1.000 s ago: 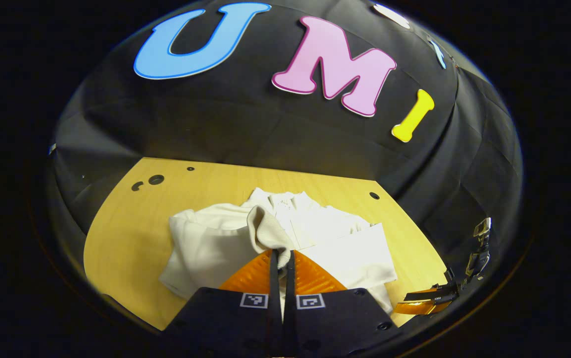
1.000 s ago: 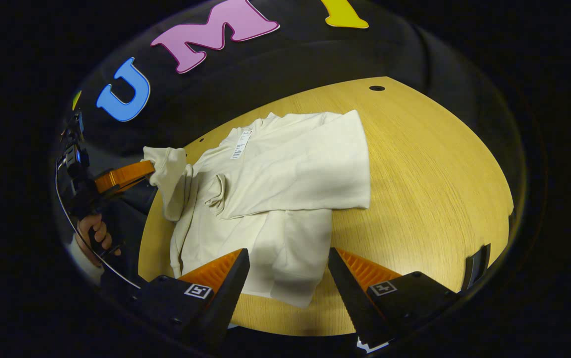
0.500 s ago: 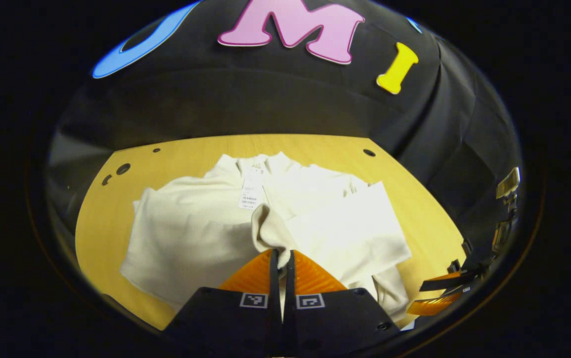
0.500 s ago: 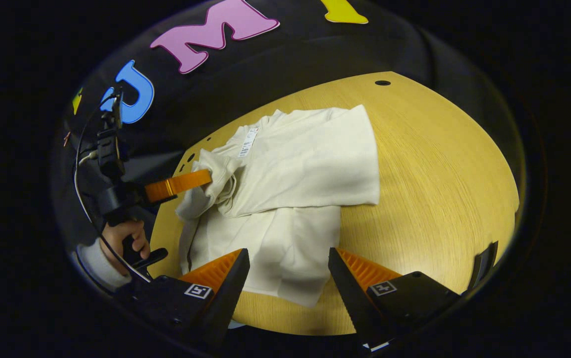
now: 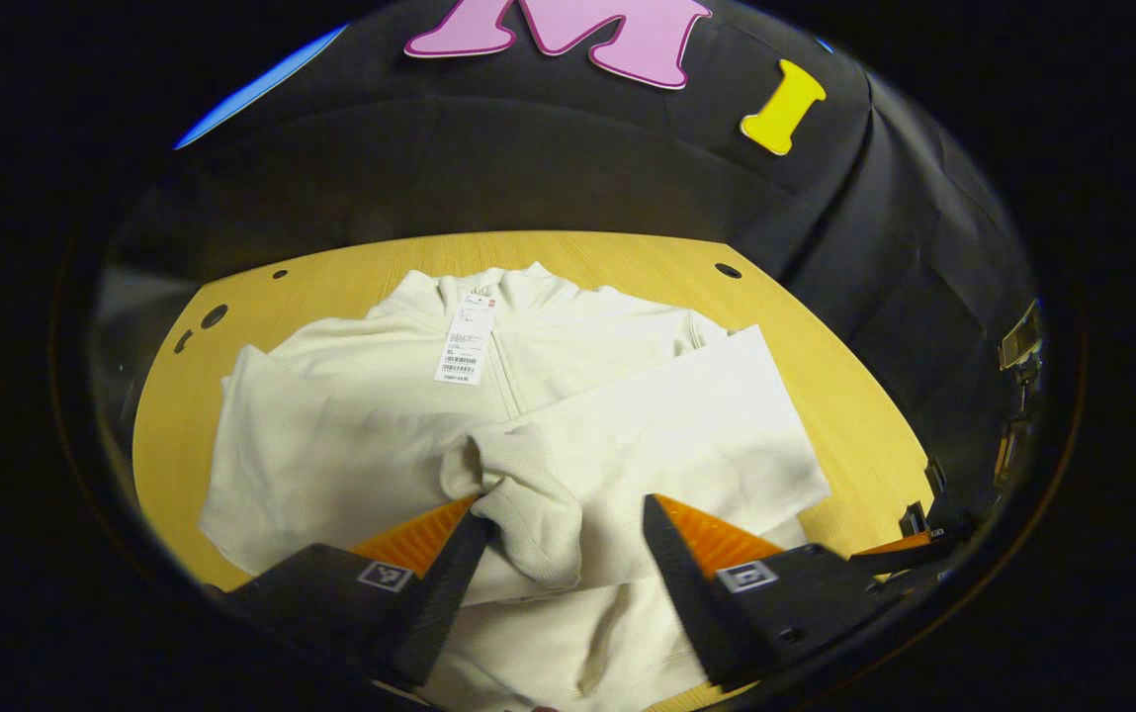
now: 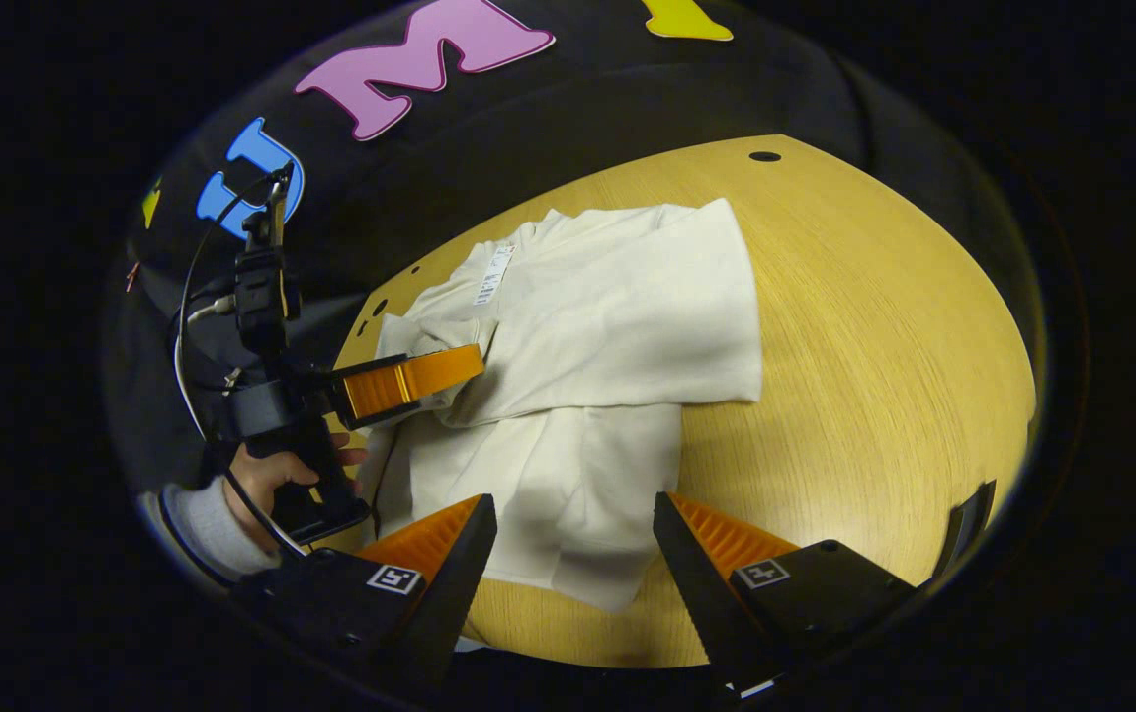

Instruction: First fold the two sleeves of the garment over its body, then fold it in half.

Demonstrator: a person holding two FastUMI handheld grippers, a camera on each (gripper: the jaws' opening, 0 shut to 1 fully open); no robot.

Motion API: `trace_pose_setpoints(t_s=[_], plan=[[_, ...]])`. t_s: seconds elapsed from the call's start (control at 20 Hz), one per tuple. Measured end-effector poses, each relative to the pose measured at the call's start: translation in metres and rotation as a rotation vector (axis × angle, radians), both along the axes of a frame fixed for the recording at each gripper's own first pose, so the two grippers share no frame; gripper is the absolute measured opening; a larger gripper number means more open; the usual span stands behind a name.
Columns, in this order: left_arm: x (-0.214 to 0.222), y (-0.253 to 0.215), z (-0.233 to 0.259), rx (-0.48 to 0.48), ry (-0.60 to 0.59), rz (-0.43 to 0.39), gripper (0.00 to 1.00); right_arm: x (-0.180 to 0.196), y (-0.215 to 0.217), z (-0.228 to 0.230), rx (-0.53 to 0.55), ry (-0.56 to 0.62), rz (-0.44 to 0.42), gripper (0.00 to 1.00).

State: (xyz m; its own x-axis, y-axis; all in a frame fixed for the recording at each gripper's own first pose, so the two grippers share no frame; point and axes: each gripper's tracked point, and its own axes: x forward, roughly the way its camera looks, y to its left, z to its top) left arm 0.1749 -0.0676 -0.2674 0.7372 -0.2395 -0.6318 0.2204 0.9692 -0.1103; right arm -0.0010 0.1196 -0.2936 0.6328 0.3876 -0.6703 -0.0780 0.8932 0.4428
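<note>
Left gripper [image 5: 558, 519] stands spread wide above a cream garment [image 5: 380, 435] on the wooden table [image 5: 854, 415] — its sleeve cuff [image 5: 528, 509] between the fingers, ungripped — while the right gripper [image 6: 572, 529] hovers parted too.

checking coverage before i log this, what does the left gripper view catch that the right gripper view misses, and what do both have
Left gripper view: the sleeve cuff lying loose between the open left gripper.

Right gripper view: a hand holding that gripper, plus the garment's near hem between the open right gripper.

Both: the cream garment, its tag, the wooden table.
</note>
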Motion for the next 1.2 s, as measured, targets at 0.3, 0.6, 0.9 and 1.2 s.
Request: trace_pose_setpoints(t_s=[0.3, 0.6, 0.9, 1.2], plan=[[-0.021, 0.007, 0.022, 0.008, -0.038, -0.023, 0.97, 0.003, 0.001, -0.001, -0.002, 0.004, -0.004, 0.99], [-0.086, 0.064, 0.055, 0.006, -0.097, 0.042, 0.97, -0.002, 0.000, -0.006, -0.024, 0.006, 0.002, 0.98], [-0.154, 0.114, 0.031, -0.012, -0.013, 0.157, 0.97, -0.012, -0.008, -0.013, -0.072, 0.017, -0.001, 0.98], [-0.180, 0.119, -0.016, 0.008, 0.089, 0.169, 0.97, -0.025, 0.000, -0.031, -0.130, 0.059, 0.043, 0.98]])
